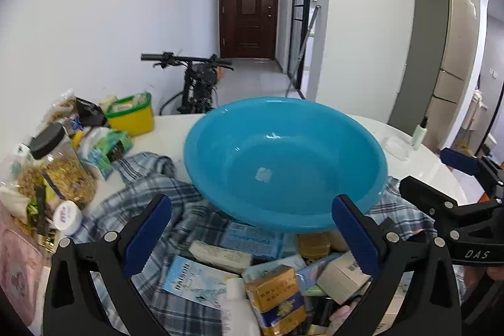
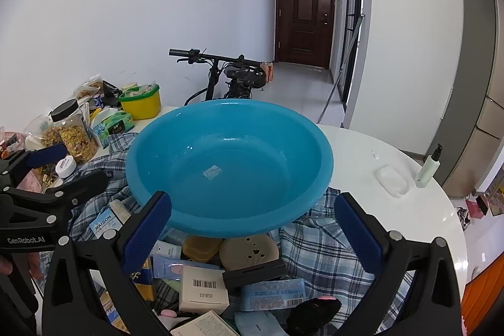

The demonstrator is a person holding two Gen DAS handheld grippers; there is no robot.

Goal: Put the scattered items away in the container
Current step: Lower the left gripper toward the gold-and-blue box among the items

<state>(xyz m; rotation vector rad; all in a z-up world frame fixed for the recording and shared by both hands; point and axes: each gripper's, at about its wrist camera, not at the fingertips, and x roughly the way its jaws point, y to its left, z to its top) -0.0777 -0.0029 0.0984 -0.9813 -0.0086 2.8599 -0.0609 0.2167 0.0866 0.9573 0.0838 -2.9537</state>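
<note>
While both tongs gape wide, left tongs [image 1: 252, 236] and right tongs [image 2: 253, 236] hover before the blue basin [image 1: 285, 162].

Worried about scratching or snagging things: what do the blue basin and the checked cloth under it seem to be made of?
The blue basin looks like glossy moulded plastic: uniform colour, bright window glints on its smooth wall. The checked cloth looks like soft woven fabric, possibly cotton: matte, rumpled into folds, with a blue-grey plaid. Fibre type cannot be confirmed.
</note>
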